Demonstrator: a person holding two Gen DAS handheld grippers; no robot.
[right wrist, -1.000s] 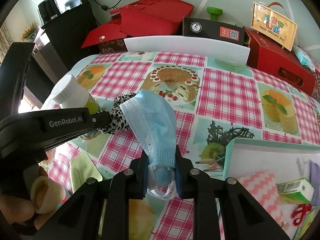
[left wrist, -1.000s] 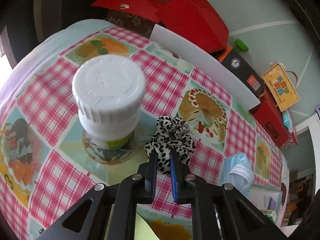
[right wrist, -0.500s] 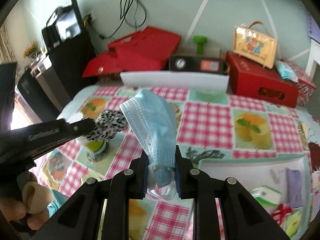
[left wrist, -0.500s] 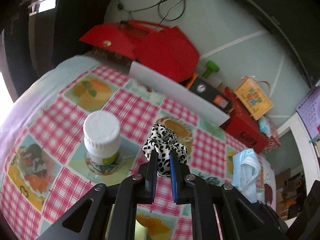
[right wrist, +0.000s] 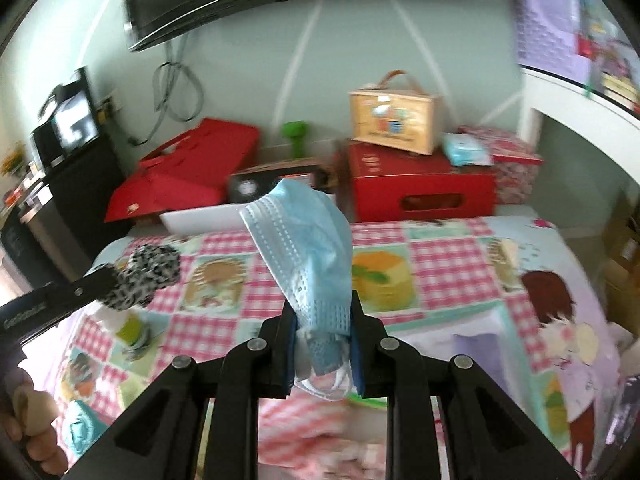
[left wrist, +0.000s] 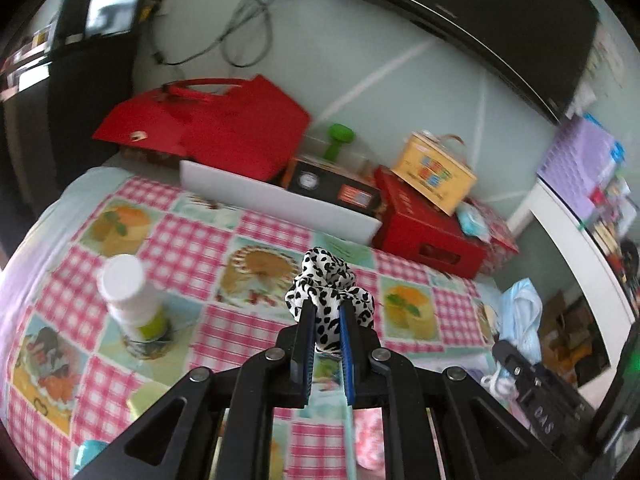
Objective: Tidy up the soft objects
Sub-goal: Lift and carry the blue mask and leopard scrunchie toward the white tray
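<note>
Left wrist view: left gripper (left wrist: 325, 314) is clamped on the spotted scrunchie (left wrist: 326, 285), held above the checked tablecloth (left wrist: 192, 240). Right gripper (right wrist: 323, 318) pinches the blue face mask (right wrist: 306, 240), whose ear loops blur below; the white bottle (left wrist: 130, 296) is smeared.

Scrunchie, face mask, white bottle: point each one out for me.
Scrunchie (left wrist: 326, 280): left wrist view, on the spotted fabric bunched above the fingers.
Face mask (right wrist: 308, 248): right wrist view, on the pleated blue panel.
White bottle (left wrist: 126, 284): left wrist view, on its white cap and shoulder.
</note>
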